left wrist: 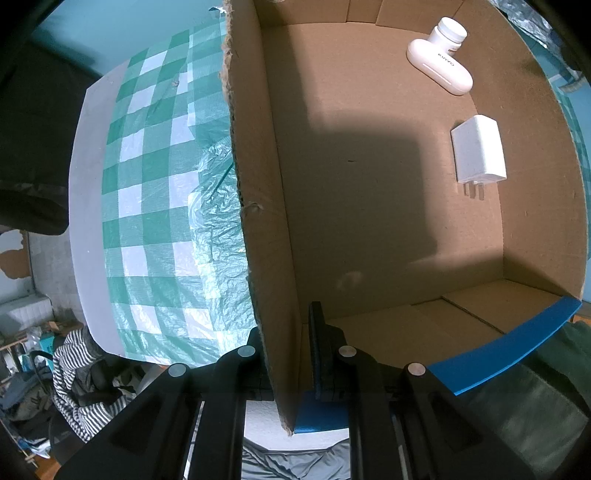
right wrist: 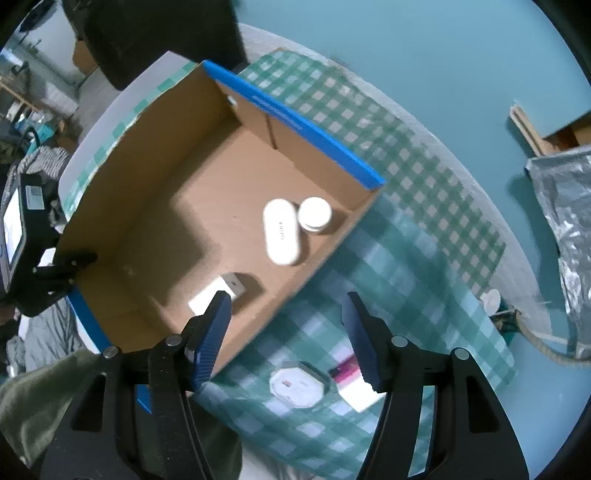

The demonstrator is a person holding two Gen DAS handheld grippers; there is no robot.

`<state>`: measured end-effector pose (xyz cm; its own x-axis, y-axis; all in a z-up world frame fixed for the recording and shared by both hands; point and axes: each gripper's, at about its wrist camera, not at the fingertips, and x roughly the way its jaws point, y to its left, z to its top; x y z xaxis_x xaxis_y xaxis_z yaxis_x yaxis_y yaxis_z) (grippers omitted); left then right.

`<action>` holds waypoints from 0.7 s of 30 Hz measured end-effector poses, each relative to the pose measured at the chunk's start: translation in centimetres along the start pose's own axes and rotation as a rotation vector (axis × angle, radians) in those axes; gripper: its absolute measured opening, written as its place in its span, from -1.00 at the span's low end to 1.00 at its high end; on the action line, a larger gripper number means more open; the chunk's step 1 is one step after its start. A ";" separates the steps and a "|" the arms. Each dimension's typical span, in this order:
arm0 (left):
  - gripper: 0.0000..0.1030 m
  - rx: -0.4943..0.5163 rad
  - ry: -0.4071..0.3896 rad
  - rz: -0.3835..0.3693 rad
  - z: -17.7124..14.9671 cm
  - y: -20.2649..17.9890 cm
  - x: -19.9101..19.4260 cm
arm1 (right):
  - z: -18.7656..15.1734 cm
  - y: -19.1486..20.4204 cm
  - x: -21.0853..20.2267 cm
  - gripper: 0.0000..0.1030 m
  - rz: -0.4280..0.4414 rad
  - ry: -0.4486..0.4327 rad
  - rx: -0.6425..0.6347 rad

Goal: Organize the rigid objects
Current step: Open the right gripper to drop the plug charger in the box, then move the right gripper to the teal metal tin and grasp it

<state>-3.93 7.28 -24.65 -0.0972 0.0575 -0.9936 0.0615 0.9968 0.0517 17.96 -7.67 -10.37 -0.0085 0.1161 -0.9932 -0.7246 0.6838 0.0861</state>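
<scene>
An open cardboard box with a blue outer face stands on the checked cloth. Inside lie a white oval case, a white bottle and a white charger plug. My left gripper is shut on the box's side wall at its near corner. In the right wrist view the box holds the case, the bottle and the plug, which is partly behind a fingertip. My right gripper hangs open above the box's near wall with nothing between its fingers. The left gripper shows at the box's left corner.
On the green checked cloth below the right gripper lie a white octagonal item and a pink-and-white item. A silver foil bag sits at the far right. Striped clothing lies past the table edge.
</scene>
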 end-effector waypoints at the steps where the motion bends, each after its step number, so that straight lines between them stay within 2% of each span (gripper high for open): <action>1: -0.76 -0.001 0.001 0.000 0.0 0.0 0.0 | -0.2 -0.2 -0.3 0.23 -0.003 -0.003 0.005; 21: -0.76 -0.012 -0.007 -0.004 0.0 0.4 -0.4 | -5.9 -6.4 -4.1 0.25 -0.079 -0.058 0.204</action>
<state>-3.83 7.64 -24.26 -0.0907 0.0529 -0.9945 0.0494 0.9976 0.0485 18.53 -16.77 -7.35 0.0861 0.0937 -0.9919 -0.5674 0.8230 0.0285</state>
